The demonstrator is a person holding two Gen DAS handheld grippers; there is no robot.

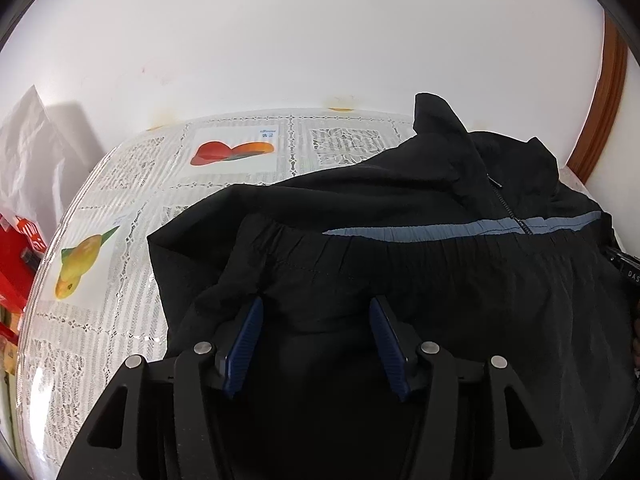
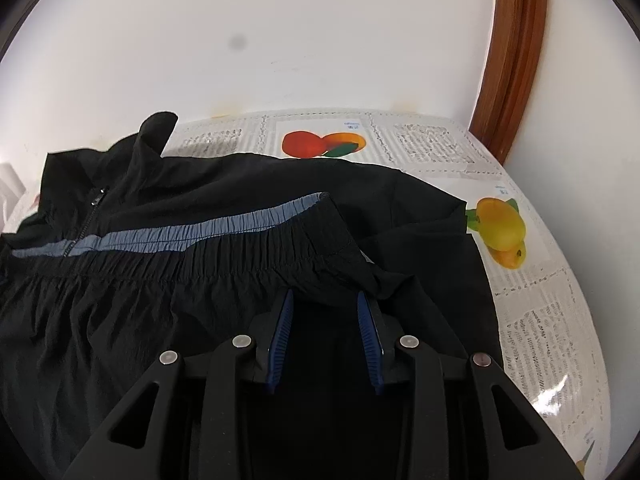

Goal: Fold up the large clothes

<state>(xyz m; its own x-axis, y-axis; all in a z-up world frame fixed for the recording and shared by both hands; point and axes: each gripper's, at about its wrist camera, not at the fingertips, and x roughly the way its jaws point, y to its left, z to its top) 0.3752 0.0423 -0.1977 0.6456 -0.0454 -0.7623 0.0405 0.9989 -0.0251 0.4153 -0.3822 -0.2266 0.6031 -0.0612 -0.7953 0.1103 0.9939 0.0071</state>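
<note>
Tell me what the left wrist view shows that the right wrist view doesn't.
Only the left wrist view: a red box and a white bag at the table's left edge, plus a green-tipped yellow fruit print.
Only the right wrist view: a print of two yellow fruits beside the jacket's right edge.
Both: the black jacket with its grey-blue stripe and zip, the lace-pattern tablecloth, the wooden frame, and the red-and-orange fruit print.

Left wrist cam: close over the black jacket [image 1: 400, 280], tilted down, facing the wall at 12; table [image 1: 120, 280] edge at 9. Right wrist cam: same tilt and closeness, table edge at 3, door frame [image 2: 508, 60] at 1. Shared: jacket's blue-grey stripe [image 1: 460, 230], zipper, fruit-print cloth.
</note>
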